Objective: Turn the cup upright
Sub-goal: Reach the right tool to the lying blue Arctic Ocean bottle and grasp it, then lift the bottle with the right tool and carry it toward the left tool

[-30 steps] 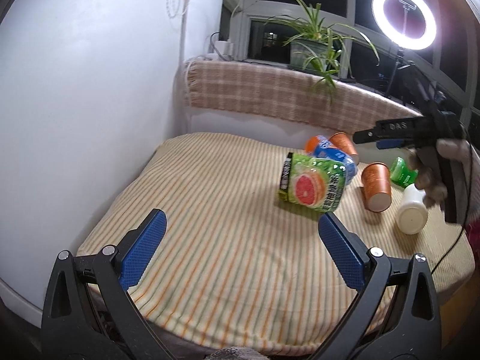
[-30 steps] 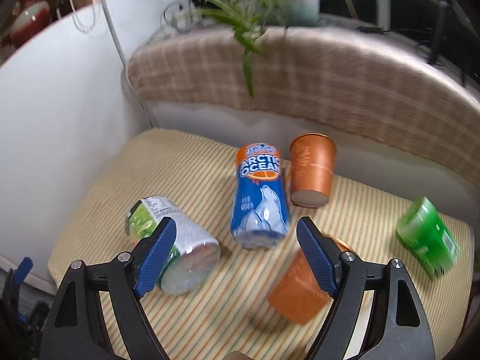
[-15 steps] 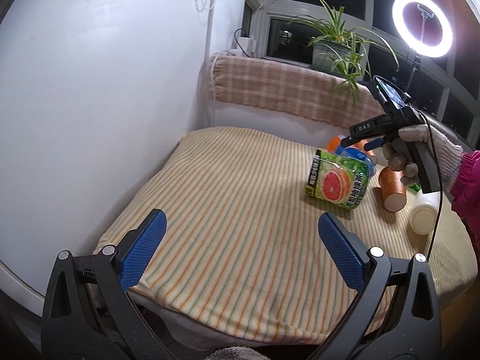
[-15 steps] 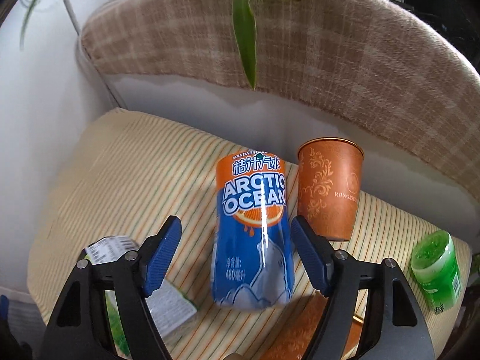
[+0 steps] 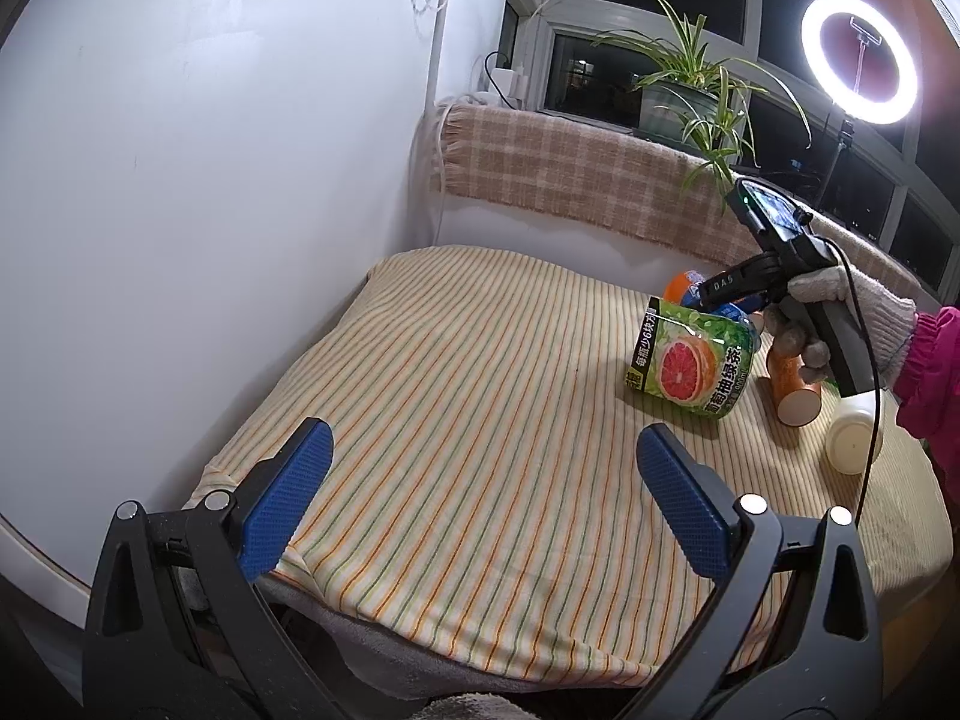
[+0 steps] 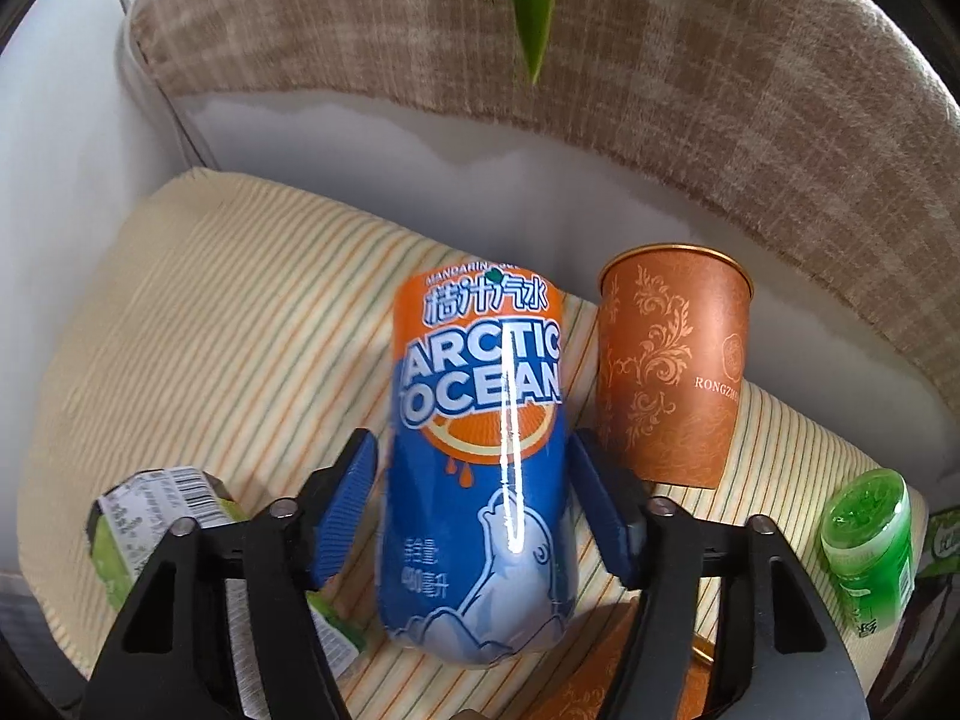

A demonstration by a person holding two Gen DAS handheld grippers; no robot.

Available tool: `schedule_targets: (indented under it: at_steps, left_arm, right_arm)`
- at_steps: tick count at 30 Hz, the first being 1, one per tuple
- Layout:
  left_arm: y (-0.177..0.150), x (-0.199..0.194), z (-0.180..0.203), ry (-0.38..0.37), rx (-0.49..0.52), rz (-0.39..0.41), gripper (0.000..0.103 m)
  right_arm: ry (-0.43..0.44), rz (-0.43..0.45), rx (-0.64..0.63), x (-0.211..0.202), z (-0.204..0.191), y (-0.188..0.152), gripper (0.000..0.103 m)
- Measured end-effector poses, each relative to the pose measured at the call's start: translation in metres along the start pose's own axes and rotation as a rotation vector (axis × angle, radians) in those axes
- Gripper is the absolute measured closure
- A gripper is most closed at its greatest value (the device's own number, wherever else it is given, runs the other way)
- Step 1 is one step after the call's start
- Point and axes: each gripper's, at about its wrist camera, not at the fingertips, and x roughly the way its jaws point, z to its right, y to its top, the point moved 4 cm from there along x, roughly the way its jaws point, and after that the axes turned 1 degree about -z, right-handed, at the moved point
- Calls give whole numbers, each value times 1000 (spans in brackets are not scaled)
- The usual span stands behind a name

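A blue and orange "Arctic Ocean" cup [image 6: 480,456] lies on its side on the striped cloth, between the blue pads of my right gripper [image 6: 474,510]. The jaws are open and straddle it, with a small gap on each side. In the left wrist view the right gripper [image 5: 729,294] reaches down over this cup [image 5: 684,286] behind a green grapefruit cup [image 5: 696,366]. An orange patterned cup [image 6: 672,378] stands upright just right of it. Another orange cup [image 5: 792,390] lies on its side. My left gripper [image 5: 480,510] is open and empty over the near cloth.
A green jar [image 6: 867,546] lies at the right. A white bottle [image 5: 852,444] lies near the right edge of the table. A plaid-covered ledge [image 5: 576,180] with a potted plant [image 5: 690,96] runs behind. A white wall [image 5: 180,180] stands on the left. A ring light [image 5: 858,54] shines at the back right.
My right gripper has moved forward and down, so that the Arctic Ocean cup now sits between its pads. My left gripper has pulled back and turned a little, widening its view of the table.
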Motion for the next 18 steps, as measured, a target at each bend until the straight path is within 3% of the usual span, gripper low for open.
schedule_targets:
  at_steps: [9, 18]
  left_arm:
    - [1, -1, 0, 6, 1, 5, 0]
    - [1, -3, 15, -17, 24, 10, 0]
  right_arm:
    - [28, 45, -3, -9, 1, -3, 44]
    - [58, 209, -11, -69, 9, -20, 45]
